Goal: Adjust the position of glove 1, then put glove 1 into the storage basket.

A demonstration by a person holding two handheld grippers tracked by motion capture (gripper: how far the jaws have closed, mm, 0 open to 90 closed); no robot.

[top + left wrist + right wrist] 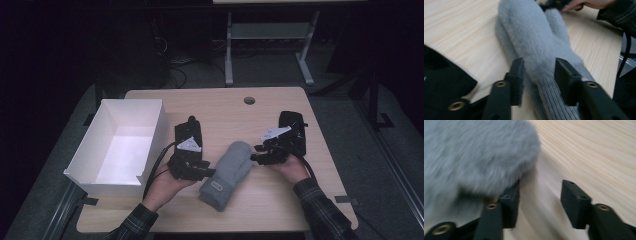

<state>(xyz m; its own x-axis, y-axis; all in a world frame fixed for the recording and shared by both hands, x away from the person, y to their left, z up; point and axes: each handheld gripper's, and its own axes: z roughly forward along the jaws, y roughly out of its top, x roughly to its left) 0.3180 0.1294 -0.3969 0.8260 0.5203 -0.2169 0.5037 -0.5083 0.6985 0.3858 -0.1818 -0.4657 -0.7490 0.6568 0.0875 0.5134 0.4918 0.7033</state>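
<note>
Left tongs [537, 80] are spread around the ribbed cuff of the grey mitten [227, 172], not yet clamped; right tongs [540, 203] gape empty beside its fluffy tip. Soft pile could be pinched alone and slipped off. Beyond the left tongs a white box [120, 145] is set on the worktop [220, 102].
</note>
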